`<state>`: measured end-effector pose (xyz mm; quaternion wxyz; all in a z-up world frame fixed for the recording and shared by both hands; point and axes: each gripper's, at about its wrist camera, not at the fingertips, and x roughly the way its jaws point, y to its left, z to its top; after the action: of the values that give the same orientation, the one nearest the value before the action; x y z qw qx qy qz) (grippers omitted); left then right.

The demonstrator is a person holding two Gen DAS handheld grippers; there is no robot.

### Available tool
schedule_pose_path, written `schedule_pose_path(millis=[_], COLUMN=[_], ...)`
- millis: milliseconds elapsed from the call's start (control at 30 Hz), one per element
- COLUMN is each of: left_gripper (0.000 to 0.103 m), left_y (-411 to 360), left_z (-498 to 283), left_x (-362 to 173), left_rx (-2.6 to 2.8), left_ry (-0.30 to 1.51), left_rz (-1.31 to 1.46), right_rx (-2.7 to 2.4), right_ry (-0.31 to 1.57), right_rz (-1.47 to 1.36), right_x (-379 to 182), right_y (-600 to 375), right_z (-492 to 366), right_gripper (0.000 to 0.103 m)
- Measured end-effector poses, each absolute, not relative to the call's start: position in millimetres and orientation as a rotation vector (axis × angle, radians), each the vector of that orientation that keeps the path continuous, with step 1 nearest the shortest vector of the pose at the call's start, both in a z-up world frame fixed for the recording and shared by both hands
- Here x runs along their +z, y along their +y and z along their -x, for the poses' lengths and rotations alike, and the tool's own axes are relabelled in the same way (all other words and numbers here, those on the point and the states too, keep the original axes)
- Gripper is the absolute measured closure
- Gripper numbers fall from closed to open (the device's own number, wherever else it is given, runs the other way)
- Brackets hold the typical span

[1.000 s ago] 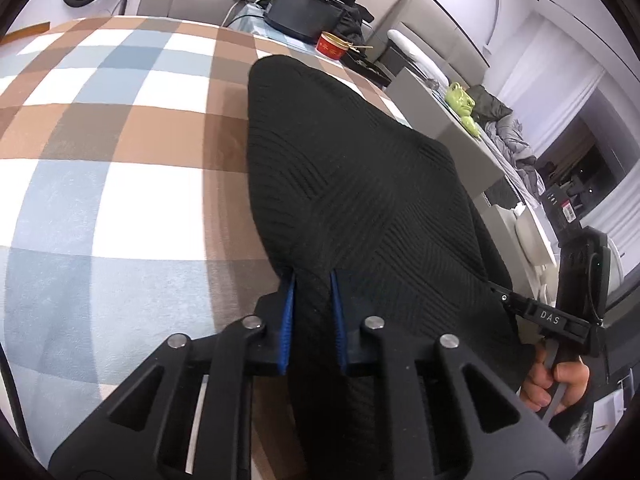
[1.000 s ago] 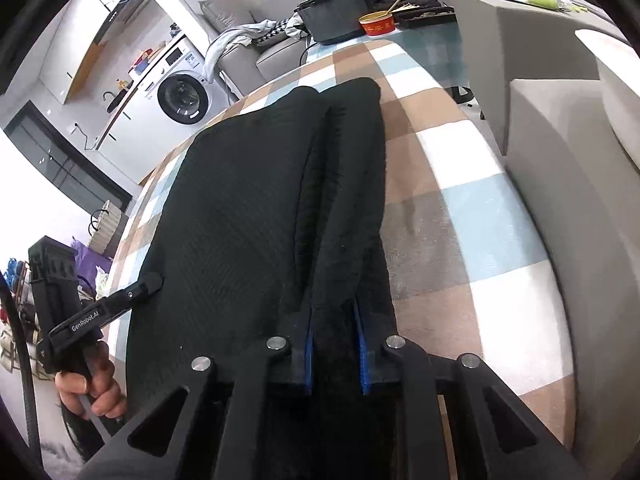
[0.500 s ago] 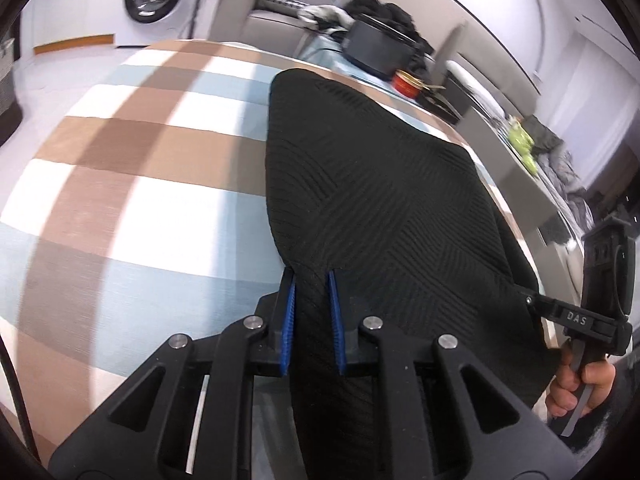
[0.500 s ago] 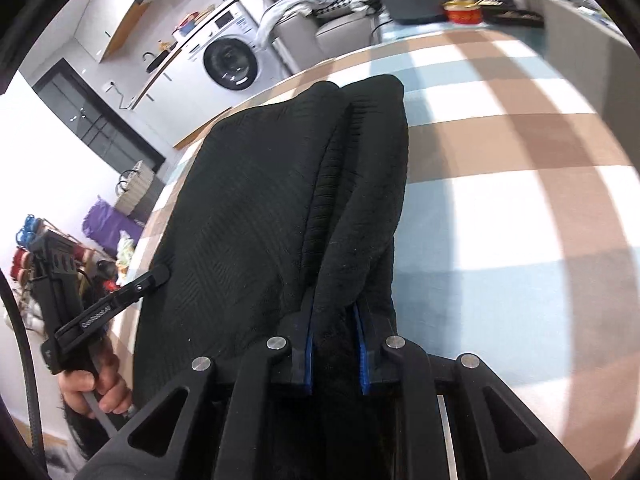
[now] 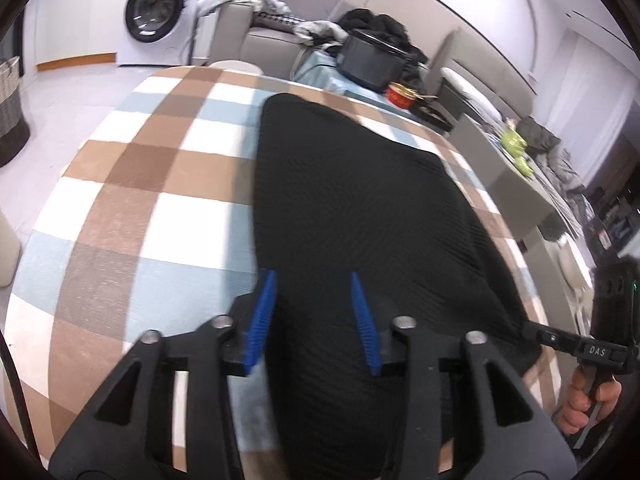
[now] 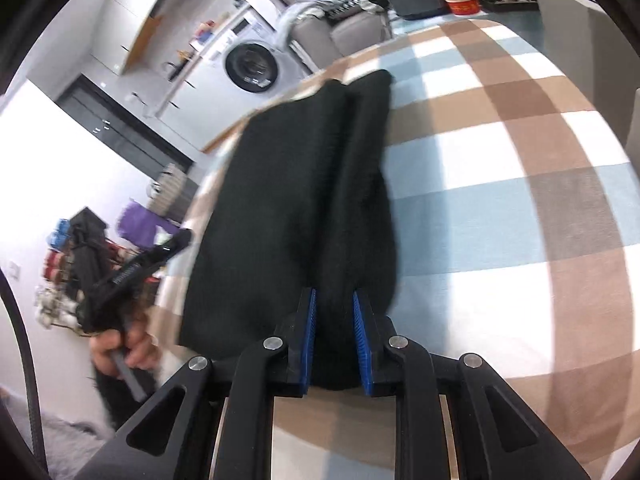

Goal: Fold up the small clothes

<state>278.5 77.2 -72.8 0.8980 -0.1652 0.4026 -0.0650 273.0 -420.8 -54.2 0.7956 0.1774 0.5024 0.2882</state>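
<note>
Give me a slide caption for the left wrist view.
Left claw open over black knit garment on checked cloth.

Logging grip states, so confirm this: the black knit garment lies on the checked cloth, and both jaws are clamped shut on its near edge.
Not quite. Only the right gripper is clamped on the black knit garment. The left wrist view shows the left gripper with jaws spread apart over the fabric. The garment does lie on the checked cloth.
</note>
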Motion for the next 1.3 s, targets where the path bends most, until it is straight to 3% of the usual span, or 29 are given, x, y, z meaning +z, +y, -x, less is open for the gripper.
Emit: schedule_pose_path(millis=[167,333,467,567,767,833,900,1100,1233,1300], left_gripper=[0.041,0.040,0.040,0.039,0.038,0.038,0.038,0.038,0.038,0.038], left_y=[35.8,-11.8,-42.1,-60.1,-47.9,-39.1,-29.0,4.7,14.7,18.0], left_z=[-259.2,-240.4,-231.4,-214.3,-207.8,-209.4,-208.3,-204.6,-204.4,-204.4], left_x=[-64.1,-71.8,-84.9,-91.7,-87.5,-84.7,-79.6,-61.3,-69.3,-74.2], left_rx=[-0.236,-0.356,-0.424,-0.416,-0.434,-0.431,-0.390,-0.325,-0.277,-0.256], left_ry=[0.831,0.862,0.883,0.839,0.844,0.857,0.840,0.773,0.791,0.808], left_rz=[0.285,0.214,0.126,-0.011,0.053,0.107,0.117,0.166,0.169,0.166], right_rx=[0.507,0.488,0.526,0.561,0.580,0.568,0.556,0.564,0.500,0.487], right_ry=[1.165,1.066,0.986,1.005,1.087,1.108,1.094,0.878,0.991,1.047], right_rz=[-0.199,-0.228,-0.247,-0.259,-0.326,-0.349,-0.321,-0.182,-0.083,-0.112], right_x=[-75.5,-47.2,-26.2,-33.8,-68.9,-74.5,-69.6,-17.8,-48.7,-63.4], right_y=[-412.7,-422.3,-408.6,-386.8,-356.6,-354.6,-353.3,-345.6,-335.5,-344.2], right_z=[-272.5,-276.9,-299.7,-326.3,-384.3,-398.3,-404.2,-396.4,-416.4,-419.9], right_gripper=[0.085,0.080,0.062,0.060,0.060,0.070,0.095,0.096,0.092,0.083])
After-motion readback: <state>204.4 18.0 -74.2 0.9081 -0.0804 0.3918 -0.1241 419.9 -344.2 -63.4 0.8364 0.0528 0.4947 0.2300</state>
